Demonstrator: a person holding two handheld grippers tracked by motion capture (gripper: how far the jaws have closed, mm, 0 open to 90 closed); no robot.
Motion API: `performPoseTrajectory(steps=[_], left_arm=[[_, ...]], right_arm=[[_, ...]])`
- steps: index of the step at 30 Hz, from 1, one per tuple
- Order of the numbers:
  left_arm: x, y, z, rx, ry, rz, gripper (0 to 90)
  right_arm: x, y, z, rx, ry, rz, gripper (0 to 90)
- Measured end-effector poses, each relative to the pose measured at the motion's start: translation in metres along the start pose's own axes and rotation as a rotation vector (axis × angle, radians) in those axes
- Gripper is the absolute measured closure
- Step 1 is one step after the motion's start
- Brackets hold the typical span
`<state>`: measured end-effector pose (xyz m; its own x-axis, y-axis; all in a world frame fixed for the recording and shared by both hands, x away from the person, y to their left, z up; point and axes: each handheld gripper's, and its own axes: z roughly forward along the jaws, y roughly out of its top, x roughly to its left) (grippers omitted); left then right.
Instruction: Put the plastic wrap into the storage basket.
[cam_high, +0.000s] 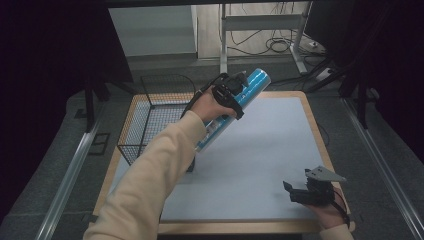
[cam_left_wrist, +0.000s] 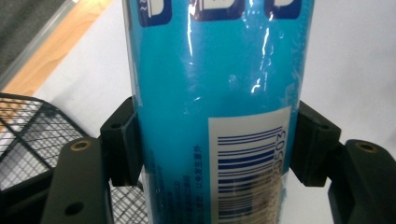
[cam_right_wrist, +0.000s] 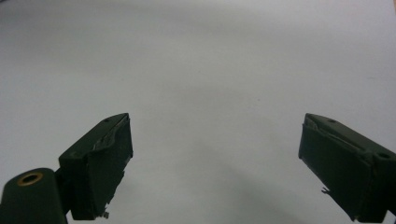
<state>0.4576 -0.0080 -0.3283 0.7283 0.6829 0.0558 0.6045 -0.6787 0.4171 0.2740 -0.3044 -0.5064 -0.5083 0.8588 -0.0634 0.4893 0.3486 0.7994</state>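
A long blue tube (cam_high: 252, 85) wrapped in glossy film, with a white barcode label, is held tilted above the table, its top end pointing up and to the right. My left gripper (cam_high: 231, 94) is shut on it around the middle. In the left gripper view the black jaws press on both sides of the blue tube (cam_left_wrist: 210, 93), and the left gripper (cam_left_wrist: 215, 144) straddles it just above the barcode. My right gripper (cam_high: 295, 190) rests low at the table's front right, open, with nothing between its jaws. In its own view the right gripper (cam_right_wrist: 215, 163) faces the bare white mat (cam_right_wrist: 201, 70).
A black wire basket (cam_high: 150, 112) stands on the left side of the wooden table (cam_high: 320, 135), close under the held tube; its mesh shows as the wire basket (cam_left_wrist: 32, 126) at lower left. A white mat (cam_high: 260, 155) covers the tabletop.
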Motion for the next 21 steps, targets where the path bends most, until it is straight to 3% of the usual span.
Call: performPoseTrajectory(steps=[11,21], left_arm=[[0.008,0.007,-0.01,-0.002,0.023,0.002,31.9],[0.026,-0.001,-0.012,0.008,0.062,-0.028,31.9]], right_arm=[[-0.001,0.0,0.0,-0.001,-0.001,-0.001,10.0],[-0.001,0.0,0.0,0.0,-0.002,-0.001,10.0]])
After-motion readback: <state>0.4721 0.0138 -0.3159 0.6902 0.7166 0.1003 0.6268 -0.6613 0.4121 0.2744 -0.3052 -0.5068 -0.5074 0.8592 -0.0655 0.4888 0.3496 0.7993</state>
